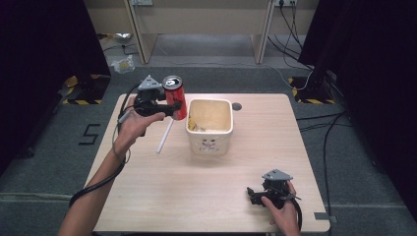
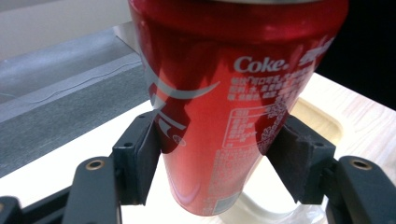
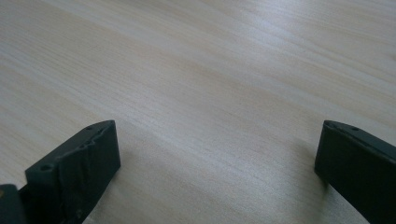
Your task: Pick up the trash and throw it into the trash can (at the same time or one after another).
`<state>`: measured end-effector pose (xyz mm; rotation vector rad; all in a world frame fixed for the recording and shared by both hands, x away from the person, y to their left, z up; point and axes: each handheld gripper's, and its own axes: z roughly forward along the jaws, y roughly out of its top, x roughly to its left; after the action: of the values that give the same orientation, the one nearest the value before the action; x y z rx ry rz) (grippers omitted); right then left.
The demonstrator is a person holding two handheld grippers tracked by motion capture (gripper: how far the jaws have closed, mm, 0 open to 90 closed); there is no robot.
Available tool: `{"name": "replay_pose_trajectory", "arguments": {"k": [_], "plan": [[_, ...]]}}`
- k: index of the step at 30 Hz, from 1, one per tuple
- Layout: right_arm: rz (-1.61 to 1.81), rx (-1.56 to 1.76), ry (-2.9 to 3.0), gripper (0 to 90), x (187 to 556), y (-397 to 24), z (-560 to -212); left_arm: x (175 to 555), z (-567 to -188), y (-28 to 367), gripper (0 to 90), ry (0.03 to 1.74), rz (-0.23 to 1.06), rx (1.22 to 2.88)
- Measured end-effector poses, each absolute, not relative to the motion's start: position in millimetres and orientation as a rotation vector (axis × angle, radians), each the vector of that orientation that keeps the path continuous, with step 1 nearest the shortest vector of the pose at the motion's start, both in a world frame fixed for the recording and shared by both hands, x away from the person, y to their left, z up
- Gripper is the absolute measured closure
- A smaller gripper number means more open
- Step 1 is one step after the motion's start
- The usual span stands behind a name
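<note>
High view: the can (image 1: pixel 174 96) is held upright, clamped by the left hand-held gripper (image 1: pixel 173 106) just left of the bin (image 1: pixel 209 142) (right hand-held gripper (image 1: pixel 252 194) gapes empty).

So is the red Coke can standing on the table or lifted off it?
Lifted: the red Coke can is clamped in the left gripper, its base hanging clear above the wooden table.

The red can (image 2: pixel 219 107) looks like glossy, smooth metal; the table (image 3: pixel 210 84) is pale matt wood with fine grain; the square container (image 1: pixel 209 142) seems smooth plastic.
</note>
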<state>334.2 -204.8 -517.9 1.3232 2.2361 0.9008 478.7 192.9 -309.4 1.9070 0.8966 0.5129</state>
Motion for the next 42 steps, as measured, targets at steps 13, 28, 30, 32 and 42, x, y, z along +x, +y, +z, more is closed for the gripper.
{"name": "replay_pose_trajectory", "arguments": {"k": [13,28,30,32,42], "plan": [[0.899,1.32,2.237,0.3,334.3,-205.0,-517.8,482.3,-313.1,158.8,35.7,0.849,0.471,1.929],[0.899,1.32,2.237,0.3,334.3,-205.0,-517.8,488.2,-334.8,130.5,35.1,0.837,0.416,1.964],[0.898,1.318,2.237,0.3,334.3,-205.1,-517.9,489.5,-338.9,127.7,35.0,0.839,0.41,1.97],[0.9,1.321,2.236,0.3,334.3,-204.9,-517.9,490.5,-342.2,125.6,35.0,0.841,0.401,1.975],[0.9,1.32,2.236,0.3,334.3,-205.0,-517.9,492.0,-351.5,116.5,34.4,0.834,0.371,2.0]]}}
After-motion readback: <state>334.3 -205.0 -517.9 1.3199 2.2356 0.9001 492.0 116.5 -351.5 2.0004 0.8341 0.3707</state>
